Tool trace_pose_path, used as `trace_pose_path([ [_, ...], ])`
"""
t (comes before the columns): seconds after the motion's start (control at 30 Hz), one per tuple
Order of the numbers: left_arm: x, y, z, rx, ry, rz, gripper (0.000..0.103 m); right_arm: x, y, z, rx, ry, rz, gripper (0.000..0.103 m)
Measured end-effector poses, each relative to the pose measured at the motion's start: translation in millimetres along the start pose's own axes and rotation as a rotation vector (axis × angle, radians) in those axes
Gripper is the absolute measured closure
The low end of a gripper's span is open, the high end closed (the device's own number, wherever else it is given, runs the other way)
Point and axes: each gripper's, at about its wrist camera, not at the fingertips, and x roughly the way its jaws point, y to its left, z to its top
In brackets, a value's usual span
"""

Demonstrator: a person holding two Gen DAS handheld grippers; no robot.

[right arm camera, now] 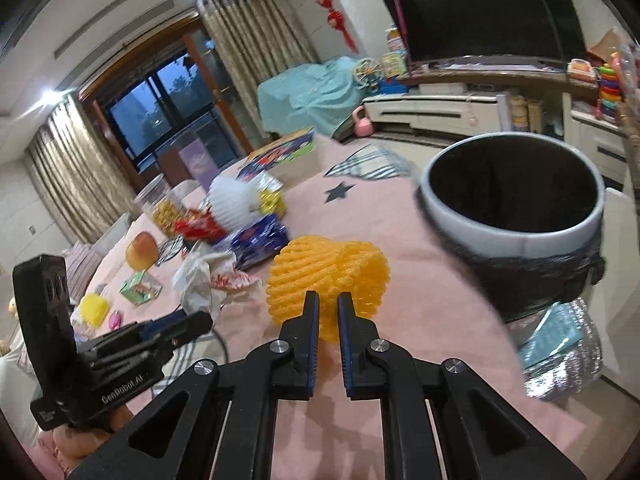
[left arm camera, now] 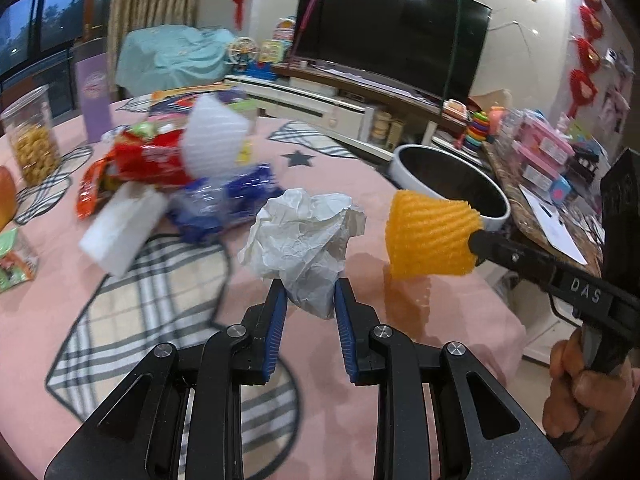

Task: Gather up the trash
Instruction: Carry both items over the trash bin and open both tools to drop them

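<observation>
Landmark: the bin (right arm camera: 516, 220), a round white-rimmed bin with a dark inside, standing at the far edge of the worktop (left arm camera: 400, 216).
Worktop: covered by a pink cloth with plaid shapes and a dark star.
Left tongs (left arm camera: 310, 294): closed on a crumpled white paper ball (left arm camera: 298, 236), the blue pads pressing its lower end; the ball is lifted off the cloth, on the near left side of the bin.
Right tongs (right arm camera: 328, 312): nearly shut, pinching the edge of an orange foam fruit net (right arm camera: 328, 276); the net hangs clear of the cloth, just in front and to the left of the bin, not over its mouth.
Orange net from the left camera: it sits at the tip of the right tongs (left arm camera: 474, 244), just beside the bin's (left arm camera: 452, 176) near rim and to the right of the paper ball.
Hand: fingers (left arm camera: 576, 392) wrap the grip of the right tool at the lower right edge.
Remaining trash: well to the left of the bin lies a heap with a white foam net (left arm camera: 214, 136), a red snack wrapper (left arm camera: 152, 160), a blue wrapper (left arm camera: 228, 204) and a white tissue (left arm camera: 124, 228).
Other things: a clear jar of yellow snacks (left arm camera: 32, 136) and a purple box (left arm camera: 94, 96), further left of the heap; a yellow-orange fruit (right arm camera: 141, 250) beyond them.
Background: a television (left arm camera: 384, 40) on a low cabinet behind the bin.
</observation>
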Motion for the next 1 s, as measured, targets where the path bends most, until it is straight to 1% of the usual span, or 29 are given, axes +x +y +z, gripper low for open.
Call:
trace_pose_path([
  [0.23, 13.1, -35.7, 15.4, 0.063, 0.005, -0.039, 0.08, -15.1, -27.7, 13.7, 0.038, -0.044, -0.047, 0.094],
  [0.57, 32.2, -80.1, 41.6, 0.129, 0.009, -0.086, 0.08, -33.0, -61.8, 32.9, 0.076, -0.103, -0.1, 0.094],
  [0.8, 50.4, -112.6, 63.8, 0.181, 0.007, -0.108, 0.08, -37.2, -93.9, 52.0, 0.109, -0.133, -0.15, 0.094],
  [1.0, 68.1, -132.4, 76.4, 0.217, 0.016, -0.113, 0.08, -32.5, -116.1, 69.7, 0.104, -0.134, -0.182, 0.094],
])
